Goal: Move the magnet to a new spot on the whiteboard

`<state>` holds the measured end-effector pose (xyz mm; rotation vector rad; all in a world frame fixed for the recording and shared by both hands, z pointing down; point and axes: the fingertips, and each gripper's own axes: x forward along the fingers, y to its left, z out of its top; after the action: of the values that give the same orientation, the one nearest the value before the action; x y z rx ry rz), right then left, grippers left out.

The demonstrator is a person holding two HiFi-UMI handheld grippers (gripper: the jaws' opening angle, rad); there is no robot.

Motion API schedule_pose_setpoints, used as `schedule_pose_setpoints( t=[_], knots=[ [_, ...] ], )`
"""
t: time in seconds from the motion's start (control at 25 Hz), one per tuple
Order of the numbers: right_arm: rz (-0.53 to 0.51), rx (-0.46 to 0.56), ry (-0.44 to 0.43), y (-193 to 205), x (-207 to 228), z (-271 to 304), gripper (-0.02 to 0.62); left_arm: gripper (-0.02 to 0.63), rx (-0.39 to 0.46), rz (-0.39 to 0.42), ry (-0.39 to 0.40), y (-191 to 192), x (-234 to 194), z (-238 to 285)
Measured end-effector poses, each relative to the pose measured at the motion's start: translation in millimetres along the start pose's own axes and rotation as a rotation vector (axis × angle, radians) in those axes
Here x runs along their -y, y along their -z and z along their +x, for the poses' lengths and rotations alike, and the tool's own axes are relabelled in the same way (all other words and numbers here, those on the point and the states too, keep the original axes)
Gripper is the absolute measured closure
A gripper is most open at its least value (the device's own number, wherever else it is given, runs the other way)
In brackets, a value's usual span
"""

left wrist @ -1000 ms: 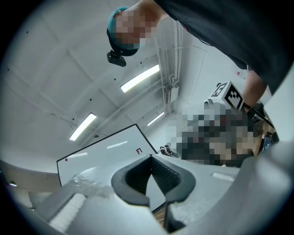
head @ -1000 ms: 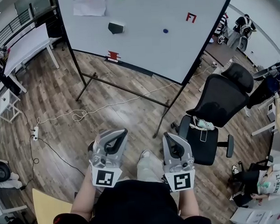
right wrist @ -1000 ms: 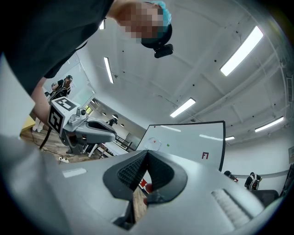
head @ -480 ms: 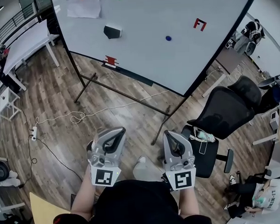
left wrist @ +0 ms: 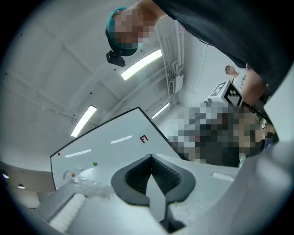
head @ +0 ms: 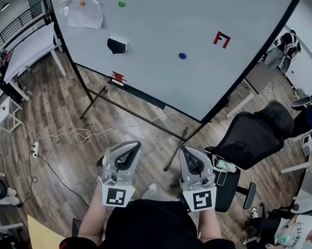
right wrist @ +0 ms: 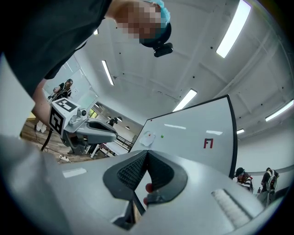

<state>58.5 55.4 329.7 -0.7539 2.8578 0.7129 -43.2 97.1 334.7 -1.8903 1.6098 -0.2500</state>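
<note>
In the head view the left gripper (head: 134,144) and right gripper (head: 186,149) are held low, well apart from the whiteboard (head: 195,79) where the blue magnet (head: 182,55) sits, likely for the approach; in the left gripper view, then the right gripper view, the jaws are seen pressed together, empty.

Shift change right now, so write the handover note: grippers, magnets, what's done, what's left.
The left gripper is shut and empty; so is the right gripper. Both are held well short of the whiteboard, touching nothing.
On the board: orange magnet and green magnet near the top, blue magnet mid-board.
Done: nothing; no magnet grasped.
Left: reach the board, open a gripper, take a magnet, set it on a bare spot.
</note>
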Motion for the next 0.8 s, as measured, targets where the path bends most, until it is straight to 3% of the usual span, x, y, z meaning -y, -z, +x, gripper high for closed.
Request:
schedule_pose_setpoints(
  t=[0.56,0.8],
  knots=[
    [-0.005,0.019,-0.002,22.4,45.7,11.1,0.594,0.604,0.067,0.043,-0.016,-8.3,1.7,57.4],
    [-0.022,-0.009,0.022,32.3,53.2,14.2,0.594,0.604,0.095,0.024,0.006,1.3,1.5,72.8]
  ],
)
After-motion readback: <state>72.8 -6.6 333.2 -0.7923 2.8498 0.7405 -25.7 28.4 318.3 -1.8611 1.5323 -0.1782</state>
